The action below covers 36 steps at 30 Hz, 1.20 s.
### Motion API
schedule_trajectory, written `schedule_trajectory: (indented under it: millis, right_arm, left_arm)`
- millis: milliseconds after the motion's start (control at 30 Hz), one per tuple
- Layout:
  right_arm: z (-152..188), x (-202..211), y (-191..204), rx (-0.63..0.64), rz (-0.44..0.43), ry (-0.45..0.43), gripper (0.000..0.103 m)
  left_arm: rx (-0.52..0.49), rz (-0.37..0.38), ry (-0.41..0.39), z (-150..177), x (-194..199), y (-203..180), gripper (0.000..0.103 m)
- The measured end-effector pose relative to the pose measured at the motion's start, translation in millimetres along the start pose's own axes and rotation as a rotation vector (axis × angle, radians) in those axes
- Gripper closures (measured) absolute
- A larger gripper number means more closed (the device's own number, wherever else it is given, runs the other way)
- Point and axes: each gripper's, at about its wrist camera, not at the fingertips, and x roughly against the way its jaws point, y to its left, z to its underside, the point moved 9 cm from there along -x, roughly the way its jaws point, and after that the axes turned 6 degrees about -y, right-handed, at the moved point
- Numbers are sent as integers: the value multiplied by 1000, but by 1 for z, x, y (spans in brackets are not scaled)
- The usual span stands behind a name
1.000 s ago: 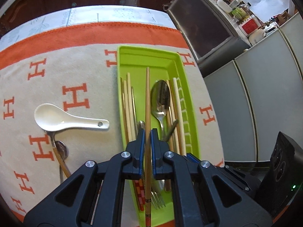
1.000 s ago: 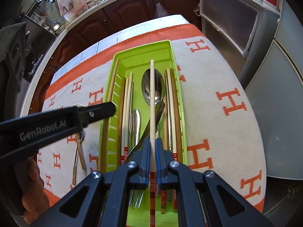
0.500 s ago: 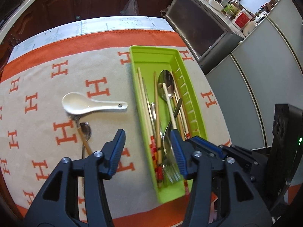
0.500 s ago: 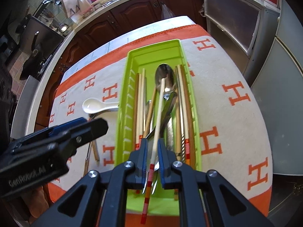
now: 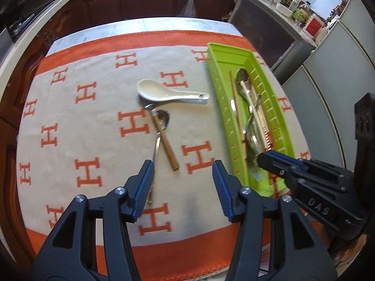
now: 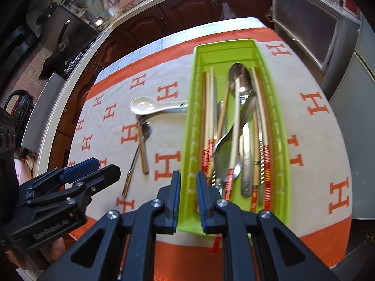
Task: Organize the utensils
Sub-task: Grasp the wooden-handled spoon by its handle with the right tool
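The green tray (image 6: 281, 126) holds several chopsticks, spoons and a fork; a pale chopstick (image 6: 236, 126) lies slanted across a steel spoon (image 6: 223, 154). My right gripper (image 6: 188, 180) hovers over the tray's near left wall, its jaws a narrow gap apart and nothing in them. On the cloth lie a white ceramic spoon (image 5: 168, 92), a wooden-handled spoon (image 5: 164, 138) and a thin metal spoon (image 5: 156, 149). My left gripper (image 5: 183, 168) stands wide open and empty above the cloth, just short of the two spoon handles. The right gripper (image 5: 264, 160) shows over the tray (image 5: 220, 107).
An orange-bordered cloth with H marks (image 5: 93, 126) covers the table. Dark wooden cabinets (image 5: 140, 2) stand behind it and grey cabinet doors (image 5: 328, 98) to the right. The left gripper (image 6: 98, 169) and a hand show at the lower left of the right wrist view.
Both grippers let go of their chopsticks, which now lie in the tray. The left gripper opened wide and swung left over the loose spoons. The right opened a little and shifted left.
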Motion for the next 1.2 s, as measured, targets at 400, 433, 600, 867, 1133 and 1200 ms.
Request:
schedule_trajectory:
  millis: [400, 433, 600, 867, 1133, 1200]
  right_arm:
    - [11, -23, 50, 123, -37, 44, 89]
    - [11, -26, 54, 133, -40, 47, 89]
    - [7, -46, 68, 143, -58, 60, 86]
    - [-14, -77, 80, 148, -55, 46, 81]
    - [-24, -112, 90, 221, 0, 57, 81]
    - [-26, -117, 91, 230, 9, 63, 81]
  left_arm:
    - [72, -91, 41, 45, -12, 75, 55]
    - [78, -101, 43, 47, -13, 81, 55]
    - [119, -131, 63, 56, -20, 109, 55]
    - [150, -111, 50, 55, -25, 120, 55]
    - [139, -73, 53, 54, -30, 115, 55]
    - [136, -66, 55, 53, -32, 113, 55]
